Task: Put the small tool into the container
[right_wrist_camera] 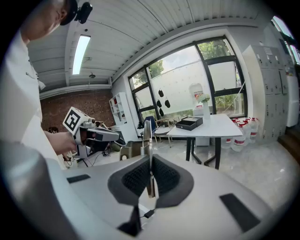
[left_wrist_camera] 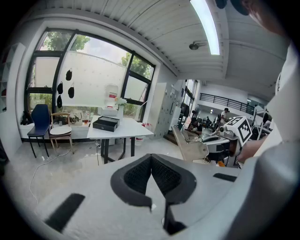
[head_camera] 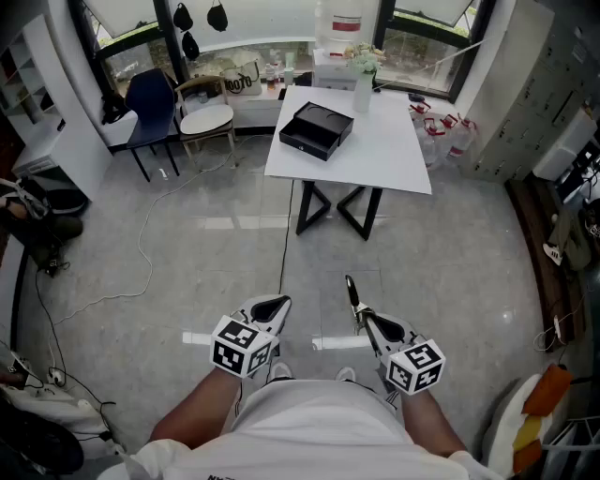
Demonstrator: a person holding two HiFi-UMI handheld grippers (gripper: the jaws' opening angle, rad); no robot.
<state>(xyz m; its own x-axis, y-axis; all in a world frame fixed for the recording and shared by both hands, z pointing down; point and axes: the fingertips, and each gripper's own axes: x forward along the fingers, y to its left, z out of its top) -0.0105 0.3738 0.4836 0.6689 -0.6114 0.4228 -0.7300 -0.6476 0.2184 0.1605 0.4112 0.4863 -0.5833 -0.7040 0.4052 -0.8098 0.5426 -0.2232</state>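
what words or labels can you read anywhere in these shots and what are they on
"OOTO", as best it reads, in dark letters on the pale bag by the window; first letter unclear.
Red label on the white jug: too small to read.
Nothing else legible.

the pale grey stone-look floor (head_camera: 216,244) is polished and glossy, while the white rectangular table top (head_camera: 384,150) and the black box-shaped container (head_camera: 316,129) look matt. the slim silvery metal tool (right_wrist_camera: 146,133) gleams between dark, rough-textured pads (right_wrist_camera: 133,178) on the smooth matt grey plastic right gripper (right_wrist_camera: 150,160).
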